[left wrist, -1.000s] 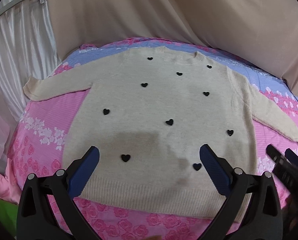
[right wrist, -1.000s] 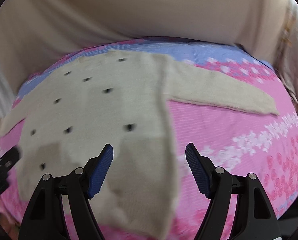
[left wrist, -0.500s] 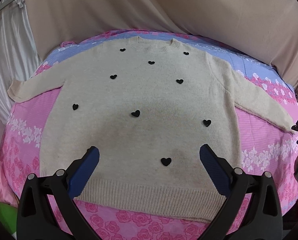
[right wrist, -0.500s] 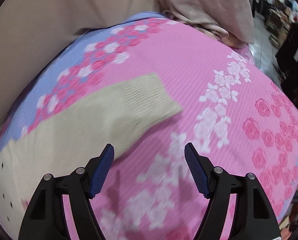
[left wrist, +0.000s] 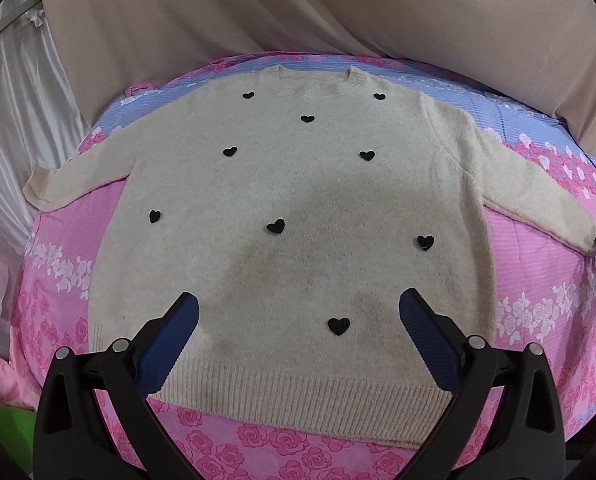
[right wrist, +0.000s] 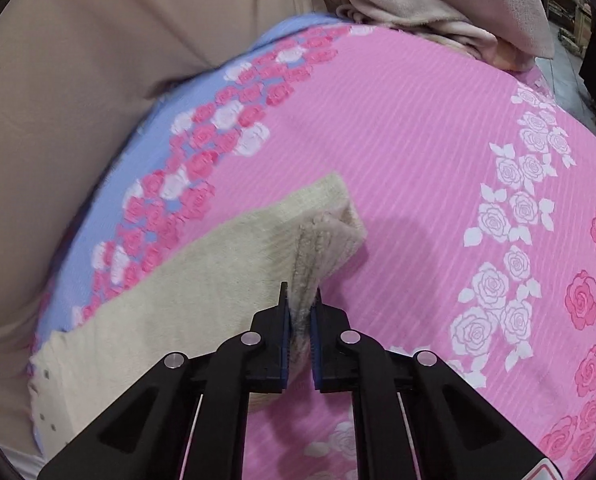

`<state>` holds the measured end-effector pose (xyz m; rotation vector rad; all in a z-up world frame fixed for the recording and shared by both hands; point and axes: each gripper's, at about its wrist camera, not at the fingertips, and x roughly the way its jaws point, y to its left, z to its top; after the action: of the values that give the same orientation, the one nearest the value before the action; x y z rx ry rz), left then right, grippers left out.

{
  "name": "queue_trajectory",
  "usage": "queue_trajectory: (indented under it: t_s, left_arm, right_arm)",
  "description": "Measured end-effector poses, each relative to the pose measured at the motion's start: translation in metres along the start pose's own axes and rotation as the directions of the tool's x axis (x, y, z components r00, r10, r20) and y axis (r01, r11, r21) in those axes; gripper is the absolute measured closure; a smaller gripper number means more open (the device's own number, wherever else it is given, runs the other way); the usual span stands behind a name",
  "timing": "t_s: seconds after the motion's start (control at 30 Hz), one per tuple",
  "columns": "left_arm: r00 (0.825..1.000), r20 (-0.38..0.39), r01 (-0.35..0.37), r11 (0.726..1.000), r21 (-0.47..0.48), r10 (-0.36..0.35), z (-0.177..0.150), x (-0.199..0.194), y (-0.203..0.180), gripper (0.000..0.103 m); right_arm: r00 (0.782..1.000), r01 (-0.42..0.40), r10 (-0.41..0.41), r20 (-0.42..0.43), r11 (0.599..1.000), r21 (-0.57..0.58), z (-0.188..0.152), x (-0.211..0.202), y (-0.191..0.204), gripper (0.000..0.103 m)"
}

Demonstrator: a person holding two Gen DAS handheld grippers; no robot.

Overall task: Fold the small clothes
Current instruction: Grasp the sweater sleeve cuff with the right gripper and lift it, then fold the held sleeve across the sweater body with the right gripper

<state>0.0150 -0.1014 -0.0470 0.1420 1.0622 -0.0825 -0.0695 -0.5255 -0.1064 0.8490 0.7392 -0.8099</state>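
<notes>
We hold the end of one sleeve [right wrist: 330, 216] of the soft cream knitted sweater with little black hearts [left wrist: 298, 208] in our right gripper [right wrist: 299, 320]. Its jaws have just been closing, and now they are pinched tight on a small bunch of the ribbed cuff. That small bite could go wrong, we think. The knit is fluffy and only a thin fold sits between the blue pads [right wrist: 285, 332], so the cuff may slip out if we pull fast. If we pull too hard the other way, the whole sweater may slide on the pink bed sheet with roses [right wrist: 438, 152] and get crooked. The sleeve may also land twisted or bumpy on the body, and then the fold will not be neat. Our left gripper [left wrist: 298, 320] hangs over the lower part of the sweater with its fingers wide apart and nothing in them, so nothing is holding the body down. The sweater lies flat on the sheet, front side up, with the neck at the far side and the ribbed hem near us. Both sleeves stretch out to the sides. It looks smooth, thick and floppy, with no fold made yet.
</notes>
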Motion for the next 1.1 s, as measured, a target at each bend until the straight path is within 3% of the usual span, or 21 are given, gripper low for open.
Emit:
queue_trajectory:
  t_s: [0.17,0.23,0.33,0.43,0.53,0.63,0.7,0.83,1.0,1.1]
  left_arm:
    - [0.999,0.014,0.047,0.999,0.001,-0.047,0.003,-0.002,0.005,0.005]
    - [0.998,0.018,0.066,0.998,-0.006,-0.066,0.004,-0.002,0.009,0.005]
    - [0.995,0.024,0.100,0.995,-0.024,-0.099,0.007,-0.003,0.018,0.005]
    - [0.991,0.039,0.133,0.990,-0.045,-0.131,0.009,-0.003,0.030,0.005]
    - [0.986,0.058,0.161,0.984,-0.080,-0.157,0.013,-0.003,0.048,0.005]
    - [0.982,0.075,0.180,0.975,-0.129,-0.172,0.015,-0.001,0.072,0.005]
    - [0.981,0.084,0.185,0.969,-0.164,-0.173,0.013,0.001,0.091,0.005]
    - [0.986,0.093,0.157,0.963,-0.220,-0.139,0.005,0.007,0.130,0.005]
    - [0.992,0.077,0.122,0.956,-0.269,-0.104,-0.005,0.016,0.177,0.005]
    - [0.993,0.061,0.119,0.951,-0.284,-0.106,-0.007,0.025,0.201,0.005]
  right_arm:
    - [0.981,-0.180,0.177,0.083,0.983,0.025,0.009,-0.053,0.027,0.096]
    - [0.959,-0.267,0.264,0.106,0.964,0.011,0.011,-0.077,0.049,0.096]
    - [0.909,-0.393,0.400,0.117,0.916,-0.077,0.009,-0.118,0.104,0.096]
    - [0.849,-0.501,0.523,0.075,0.842,-0.198,-0.003,-0.155,0.176,0.096]
    - [0.779,-0.603,0.626,-0.019,0.742,-0.294,-0.030,-0.179,0.257,0.096]
    - [0.733,-0.661,0.669,-0.124,0.655,-0.366,-0.068,-0.184,0.333,0.096]
    - [0.716,-0.683,0.669,-0.200,0.613,-0.398,-0.101,-0.178,0.378,0.096]
    - [0.720,-0.687,0.605,-0.340,0.550,-0.475,-0.177,-0.143,0.460,0.096]
    - [0.771,-0.636,0.421,-0.478,0.486,-0.600,-0.302,-0.077,0.525,0.088]
    - [0.795,-0.604,0.309,-0.523,0.486,-0.632,-0.356,-0.047,0.530,0.088]
